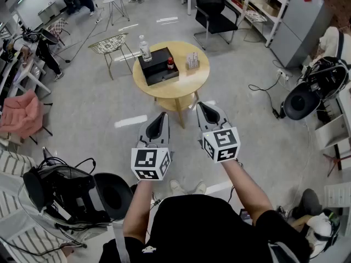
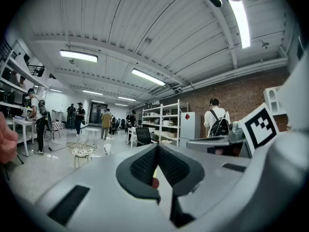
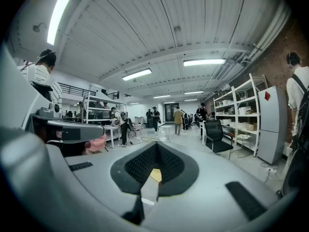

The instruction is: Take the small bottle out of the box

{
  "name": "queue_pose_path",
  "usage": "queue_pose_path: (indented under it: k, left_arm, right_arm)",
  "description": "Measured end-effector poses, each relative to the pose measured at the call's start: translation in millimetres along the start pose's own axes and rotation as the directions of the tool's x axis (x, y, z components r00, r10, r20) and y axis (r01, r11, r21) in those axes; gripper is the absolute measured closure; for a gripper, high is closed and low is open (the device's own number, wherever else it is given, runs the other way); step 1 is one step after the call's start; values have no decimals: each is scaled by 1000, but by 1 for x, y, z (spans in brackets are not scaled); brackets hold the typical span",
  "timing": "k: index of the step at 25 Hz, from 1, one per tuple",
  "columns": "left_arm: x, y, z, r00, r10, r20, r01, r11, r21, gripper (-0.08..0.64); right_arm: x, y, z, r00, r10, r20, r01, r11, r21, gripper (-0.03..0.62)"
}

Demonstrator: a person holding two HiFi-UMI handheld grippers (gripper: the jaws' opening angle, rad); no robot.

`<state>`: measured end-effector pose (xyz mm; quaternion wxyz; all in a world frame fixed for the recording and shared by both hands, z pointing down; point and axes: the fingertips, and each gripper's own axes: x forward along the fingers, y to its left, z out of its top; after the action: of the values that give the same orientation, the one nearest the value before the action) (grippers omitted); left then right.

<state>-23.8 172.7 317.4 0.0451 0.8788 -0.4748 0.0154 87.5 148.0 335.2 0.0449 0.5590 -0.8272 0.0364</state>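
Note:
A black box (image 1: 157, 66) sits on a round yellow table (image 1: 184, 84) in the head view. The small red-capped bottle (image 1: 170, 63) stands upright at the box's right edge. Whether it stands inside the box, I cannot tell. My left gripper (image 1: 163, 114) and right gripper (image 1: 201, 105) hover side by side over the floor, well short of the table, both pointing toward it. In the left gripper view the left gripper (image 2: 157, 147) has its jaws together with nothing held. In the right gripper view the right gripper (image 3: 157, 145) is likewise shut and empty.
A clear water bottle (image 1: 145, 49) and a small white holder (image 1: 192, 61) also stand on the table. A wire-frame stool (image 1: 109, 44) is left of it, a black office chair (image 1: 211, 4) behind, shelving (image 1: 274, 4) at the right, cables (image 1: 263, 89) on the floor.

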Motion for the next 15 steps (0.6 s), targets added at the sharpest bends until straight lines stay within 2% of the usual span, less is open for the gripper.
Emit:
queue_pose_path:
  k: [4, 15]
  left_arm:
    - [-6, -6, 8, 1000, -6, -1, 6, 1000, 3, 558]
    - [8, -21, -2, 1000, 1, 9, -1, 1000, 10, 558]
  right_arm:
    - [-8, 1, 7, 1000, -3, -1, 3, 1000, 19, 591]
    - [-13, -18, -5, 1000, 4, 8, -5, 1000, 29, 591]
